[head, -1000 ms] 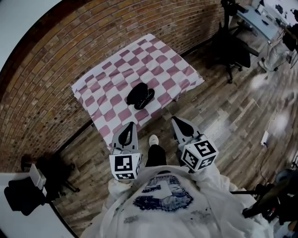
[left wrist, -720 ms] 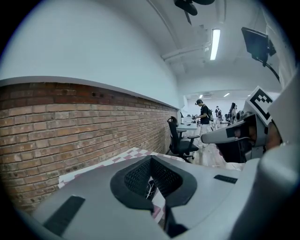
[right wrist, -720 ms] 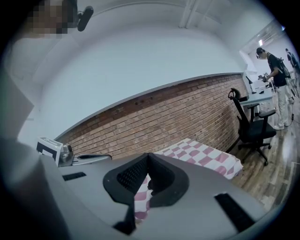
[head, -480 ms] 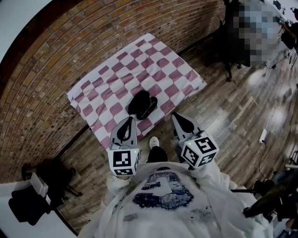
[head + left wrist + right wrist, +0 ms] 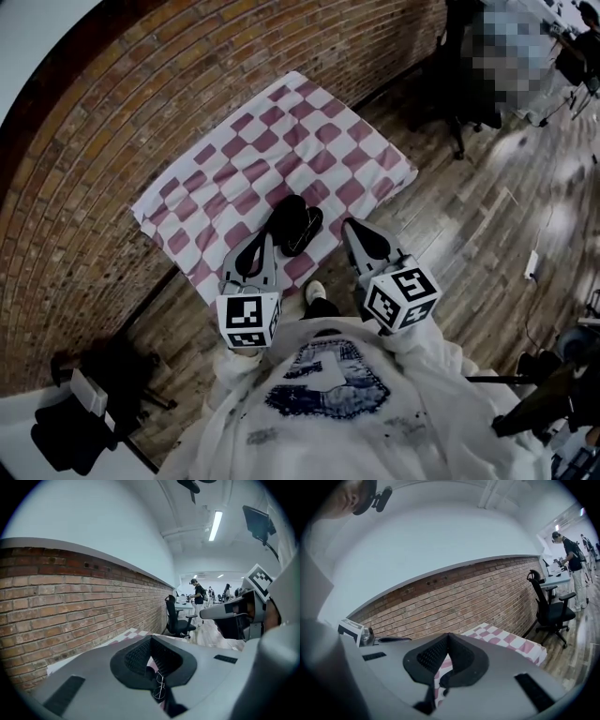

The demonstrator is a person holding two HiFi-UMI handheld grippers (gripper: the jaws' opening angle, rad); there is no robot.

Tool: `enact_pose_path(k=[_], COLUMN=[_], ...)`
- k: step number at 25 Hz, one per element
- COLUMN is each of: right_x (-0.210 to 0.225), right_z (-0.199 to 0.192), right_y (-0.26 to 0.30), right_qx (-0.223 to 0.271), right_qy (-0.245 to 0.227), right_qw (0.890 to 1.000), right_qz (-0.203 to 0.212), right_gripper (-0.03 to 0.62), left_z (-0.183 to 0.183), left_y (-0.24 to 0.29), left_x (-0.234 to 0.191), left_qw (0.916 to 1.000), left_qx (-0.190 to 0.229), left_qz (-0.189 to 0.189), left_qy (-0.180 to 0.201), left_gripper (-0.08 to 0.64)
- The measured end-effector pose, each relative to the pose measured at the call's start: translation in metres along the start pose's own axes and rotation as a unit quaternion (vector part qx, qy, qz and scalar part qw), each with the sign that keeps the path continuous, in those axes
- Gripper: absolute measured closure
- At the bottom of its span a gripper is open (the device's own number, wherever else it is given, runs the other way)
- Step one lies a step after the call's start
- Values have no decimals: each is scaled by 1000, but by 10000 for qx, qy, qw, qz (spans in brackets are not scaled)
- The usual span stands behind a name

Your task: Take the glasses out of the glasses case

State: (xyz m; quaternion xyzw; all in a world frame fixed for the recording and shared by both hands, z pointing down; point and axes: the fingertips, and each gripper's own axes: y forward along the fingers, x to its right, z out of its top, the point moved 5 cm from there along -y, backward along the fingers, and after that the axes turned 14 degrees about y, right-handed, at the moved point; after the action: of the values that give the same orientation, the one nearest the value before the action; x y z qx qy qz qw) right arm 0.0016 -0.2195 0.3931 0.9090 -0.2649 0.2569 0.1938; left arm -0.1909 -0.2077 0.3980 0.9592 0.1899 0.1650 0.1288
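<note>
A black glasses case (image 5: 295,225) lies open on the table with the pink-and-white checked cloth (image 5: 272,141), near the table's front edge. My left gripper (image 5: 266,237) is shut and empty, its tip just left of the case and a little short of it. My right gripper (image 5: 348,226) is also shut and empty, right of the case over the table's front corner. In the left gripper view, wire-framed glasses (image 5: 159,686) show through the gap behind the closed tips (image 5: 151,638). The right gripper view shows closed tips (image 5: 449,634) over the checked cloth (image 5: 506,642).
A brick wall (image 5: 112,122) runs behind and left of the table. A black office chair (image 5: 464,103) stands on the wooden floor at the right. Dark equipment (image 5: 61,427) sits on the floor at the lower left. My shoe (image 5: 316,292) is below the table edge.
Both grippers have moved forward toward the table, and the case now lies between their tips. Neither has opened.
</note>
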Motion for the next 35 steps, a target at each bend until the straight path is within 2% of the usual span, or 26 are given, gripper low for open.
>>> enact_pose_path(k=[20,35], right_x=[32,40], right_z=[-2,-3], right_y=[26,33], right_qx=[128,150], right_qy=[224,373], right_qw=[9977,9958], right_qz=[-620,-819], right_gripper=[578,578], left_z=[-30,-53], left_y=[70,96], left_x=[-6,4], left_qw=[9951,9846], left_qx=[-421,-811], left_qz=[-889,-1541], left_qy=[30,-146], left_gripper=[544,391])
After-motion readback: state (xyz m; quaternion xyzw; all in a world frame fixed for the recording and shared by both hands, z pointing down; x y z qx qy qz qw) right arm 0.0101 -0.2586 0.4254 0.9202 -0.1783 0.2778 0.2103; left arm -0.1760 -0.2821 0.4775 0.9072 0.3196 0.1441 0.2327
